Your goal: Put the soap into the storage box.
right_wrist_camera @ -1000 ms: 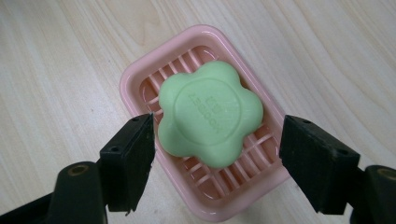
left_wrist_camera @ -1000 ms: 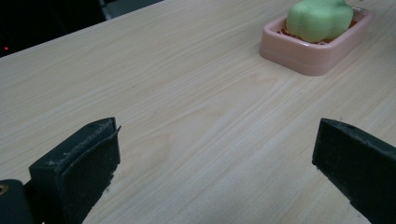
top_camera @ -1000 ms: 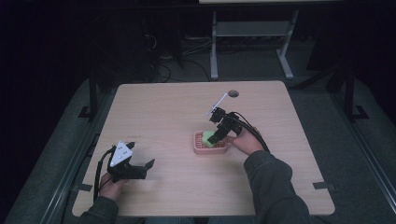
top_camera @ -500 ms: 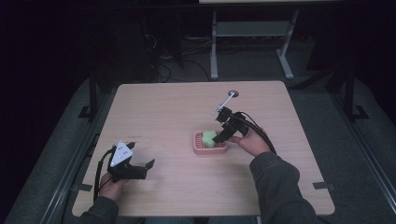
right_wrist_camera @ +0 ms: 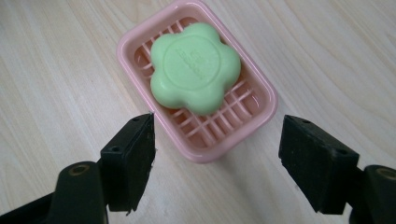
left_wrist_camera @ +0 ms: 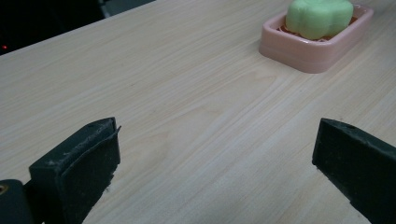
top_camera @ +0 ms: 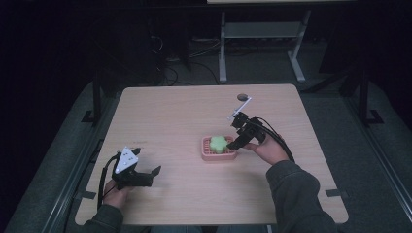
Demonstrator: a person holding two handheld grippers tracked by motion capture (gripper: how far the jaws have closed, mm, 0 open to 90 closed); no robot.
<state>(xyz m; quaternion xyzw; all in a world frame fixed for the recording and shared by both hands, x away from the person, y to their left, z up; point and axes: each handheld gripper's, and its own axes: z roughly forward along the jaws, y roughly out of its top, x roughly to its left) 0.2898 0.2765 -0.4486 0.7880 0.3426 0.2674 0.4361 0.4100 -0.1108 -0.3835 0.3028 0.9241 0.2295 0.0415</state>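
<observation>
While jaws gape, right hand-held gripper (right_wrist_camera: 217,154) hovers over soap dish (right_wrist_camera: 261,109) | table (top_camera: 170,116) bare around

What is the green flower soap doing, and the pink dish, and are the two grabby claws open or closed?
Green flower soap: lying flat in the dish, nothing gripping it.
Pink soap dish: right way up on the table, holding the soap.
Right gripper: open, jaws spread wide just short of the dish, holding nothing.
Left gripper: open, holding nothing, low over bare table, far from the dish.
Table: flat, light wood.
</observation>
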